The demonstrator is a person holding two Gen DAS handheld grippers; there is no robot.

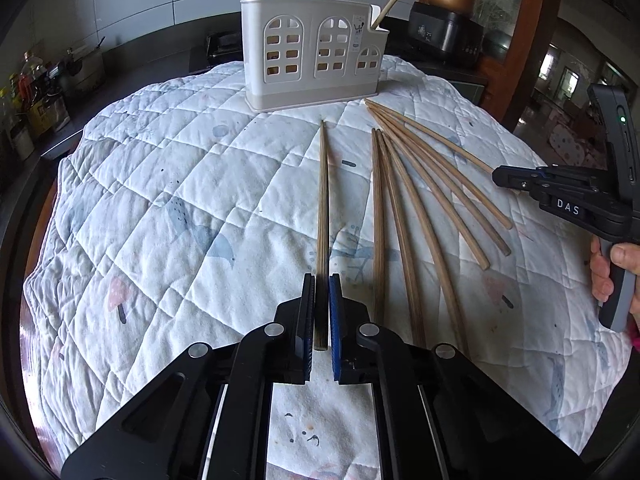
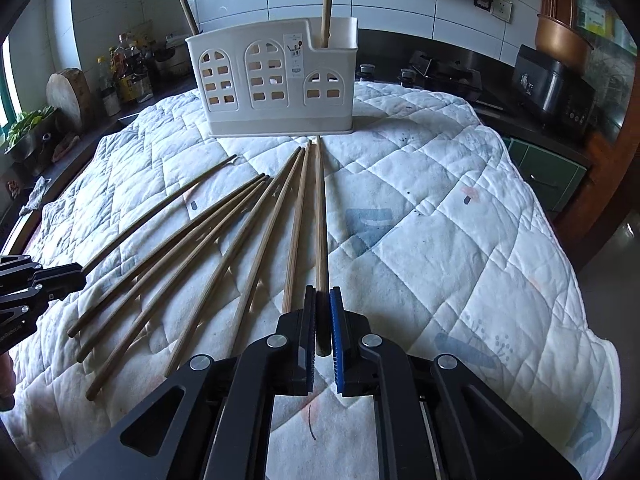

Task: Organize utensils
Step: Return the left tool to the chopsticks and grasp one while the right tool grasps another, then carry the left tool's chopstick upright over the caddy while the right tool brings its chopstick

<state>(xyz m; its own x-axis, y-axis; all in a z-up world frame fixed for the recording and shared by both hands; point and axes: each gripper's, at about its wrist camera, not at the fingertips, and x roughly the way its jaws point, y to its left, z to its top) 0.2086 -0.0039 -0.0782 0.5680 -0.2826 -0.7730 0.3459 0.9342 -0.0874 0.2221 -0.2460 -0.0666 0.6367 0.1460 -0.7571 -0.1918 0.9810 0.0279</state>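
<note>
Chopsticks, slim brown wood, fan across a quilted cloth before a white holder; left gripper clenches one. Right wrist view: right gripper clenches another chopstick

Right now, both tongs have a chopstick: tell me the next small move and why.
Probably lift both together. The left tongs and right tongs are each shut on a chopstick lying on the quilt, and the holder stands beyond them.
</note>
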